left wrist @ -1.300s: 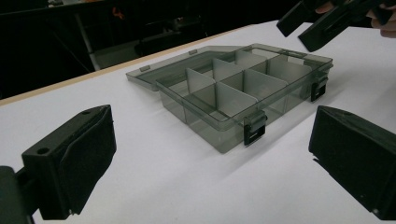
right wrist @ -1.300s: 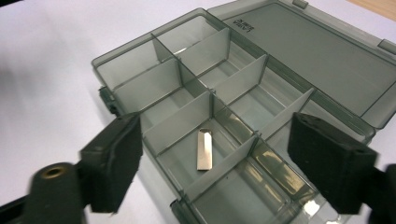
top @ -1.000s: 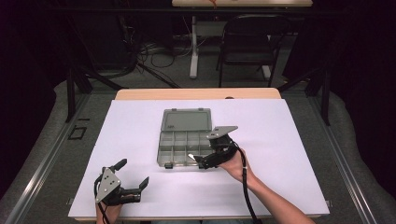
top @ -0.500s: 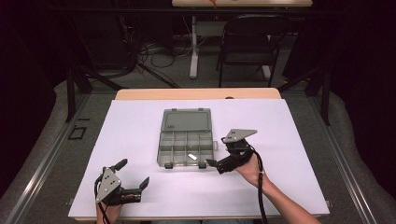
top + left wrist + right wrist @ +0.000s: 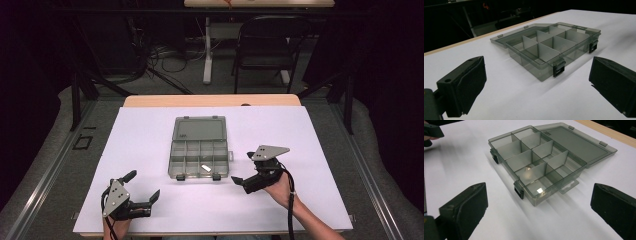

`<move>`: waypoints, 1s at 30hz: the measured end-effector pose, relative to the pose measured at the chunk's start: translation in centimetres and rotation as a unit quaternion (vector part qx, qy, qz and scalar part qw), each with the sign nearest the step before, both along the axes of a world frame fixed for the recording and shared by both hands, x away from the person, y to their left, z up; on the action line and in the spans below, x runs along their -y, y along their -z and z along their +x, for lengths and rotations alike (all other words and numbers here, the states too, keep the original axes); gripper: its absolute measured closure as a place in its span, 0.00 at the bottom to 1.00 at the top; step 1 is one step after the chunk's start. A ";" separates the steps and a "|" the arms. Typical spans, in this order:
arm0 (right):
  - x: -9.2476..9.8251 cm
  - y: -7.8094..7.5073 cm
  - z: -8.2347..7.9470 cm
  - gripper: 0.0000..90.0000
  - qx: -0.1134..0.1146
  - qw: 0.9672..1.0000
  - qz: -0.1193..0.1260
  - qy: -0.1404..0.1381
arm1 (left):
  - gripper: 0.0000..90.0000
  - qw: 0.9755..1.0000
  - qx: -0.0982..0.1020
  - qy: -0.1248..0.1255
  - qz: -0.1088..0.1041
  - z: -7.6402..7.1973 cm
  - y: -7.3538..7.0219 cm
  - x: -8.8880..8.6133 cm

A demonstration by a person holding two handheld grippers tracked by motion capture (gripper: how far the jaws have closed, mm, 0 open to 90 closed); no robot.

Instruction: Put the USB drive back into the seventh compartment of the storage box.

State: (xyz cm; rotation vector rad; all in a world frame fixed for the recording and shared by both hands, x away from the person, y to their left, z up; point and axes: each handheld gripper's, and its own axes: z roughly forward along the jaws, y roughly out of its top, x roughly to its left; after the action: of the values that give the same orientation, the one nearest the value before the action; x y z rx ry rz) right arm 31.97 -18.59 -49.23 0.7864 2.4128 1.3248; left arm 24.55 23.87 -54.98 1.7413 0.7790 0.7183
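Lying open beyond both grippers' wide, empty fingers — the organizer box.

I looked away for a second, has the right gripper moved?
Yes. The right gripper has drawn back rightward from the box, jaws just opened, nothing between them.

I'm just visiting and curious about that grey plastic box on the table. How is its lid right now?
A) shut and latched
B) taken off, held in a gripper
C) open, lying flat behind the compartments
C: the organizer box has its lid folded back flat on the table, compartments exposed.
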 end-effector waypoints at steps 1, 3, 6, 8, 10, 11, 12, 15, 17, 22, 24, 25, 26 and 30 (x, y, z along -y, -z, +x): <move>0.2 0.0 -0.1 0.01 0.000 1.000 0.002 0.000 | 0.02 1.000 0.000 0.000 0.000 0.0 0.0 0.0; 0.5 0.1 -0.4 0.01 0.003 1.000 0.003 0.002 | 0.02 1.000 0.000 0.000 0.000 0.0 0.0 0.0; 1.0 0.3 -0.7 0.01 0.007 1.000 0.004 0.004 | 0.02 1.000 0.000 0.000 0.000 0.0 0.0 0.0; 1.3 0.3 -0.8 0.01 0.010 1.000 0.002 0.004 | 0.02 1.000 -0.001 0.000 -0.001 0.0 0.0 0.0; 1.6 0.4 -1.1 0.01 0.013 1.000 0.005 0.004 | 0.02 1.000 -0.001 0.000 -0.001 0.0 0.0 0.0; 1.8 0.4 -1.2 0.01 0.015 1.000 0.006 0.006 | 0.02 1.000 -0.001 0.000 -0.001 0.0 0.0 0.0; 1.9 0.4 -1.3 0.01 0.015 1.000 0.006 0.006 | 0.02 1.000 0.000 0.000 0.000 0.0 0.0 0.0; 2.3 0.4 -1.6 0.01 0.020 1.000 0.007 0.007 | 0.02 1.000 -0.001 0.000 -0.001 0.0 0.0 0.0; 2.6 0.4 -1.8 0.01 0.022 1.000 0.009 0.009 | 0.02 1.000 -0.001 0.000 0.000 0.0 0.0 0.0; 3.4 0.7 -2.2 0.01 0.027 0.999 0.012 0.012 | 0.02 1.000 -0.001 0.000 -0.001 0.0 0.0 0.0; 3.8 0.8 -2.4 0.01 0.029 0.999 0.011 0.014 | 0.02 1.000 -0.001 0.001 0.000 0.0 0.0 0.0; 3.9 0.8 -2.5 0.01 0.029 0.999 0.013 0.016 | 0.02 1.000 -0.002 0.001 0.000 0.0 0.0 0.0; 4.1 0.9 -2.6 0.01 0.031 0.999 0.013 0.016 | 0.02 1.000 -0.001 0.001 0.000 0.0 0.0 0.0; 4.7 1.3 -3.0 0.01 0.029 0.999 0.020 0.019 | 0.02 1.000 -0.001 0.001 -0.001 0.0 0.0 0.0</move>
State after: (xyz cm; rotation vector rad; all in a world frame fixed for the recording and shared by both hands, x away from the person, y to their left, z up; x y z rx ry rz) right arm 28.95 -23.29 -50.56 0.7875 2.3225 1.3660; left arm 24.58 23.84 -55.01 1.7416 0.7784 0.7151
